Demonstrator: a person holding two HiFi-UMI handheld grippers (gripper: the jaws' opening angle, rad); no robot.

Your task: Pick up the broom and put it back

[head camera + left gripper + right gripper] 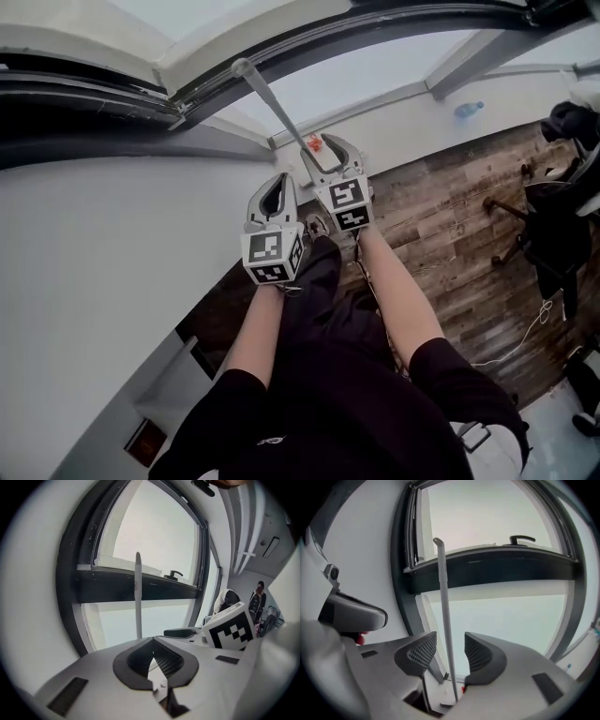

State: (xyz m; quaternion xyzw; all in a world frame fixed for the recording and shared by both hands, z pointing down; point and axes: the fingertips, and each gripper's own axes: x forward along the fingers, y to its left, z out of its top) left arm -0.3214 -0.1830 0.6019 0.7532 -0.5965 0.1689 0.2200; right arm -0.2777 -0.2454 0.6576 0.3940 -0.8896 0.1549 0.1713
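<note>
Here, right gripper (pixel 449 649) jaws spread around broom handle (pixel 444 611) (untouched), left gripper (pixel 154 662) jaws together

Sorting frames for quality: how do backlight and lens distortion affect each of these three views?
Head view: the window is blown out white and its frame bows, while the wooden floor stays readable. Left gripper view: fisheye with black corners; the broom handle reads grey against bright glass. Right gripper view: same backlight, curved frame, handle sharp.
</note>
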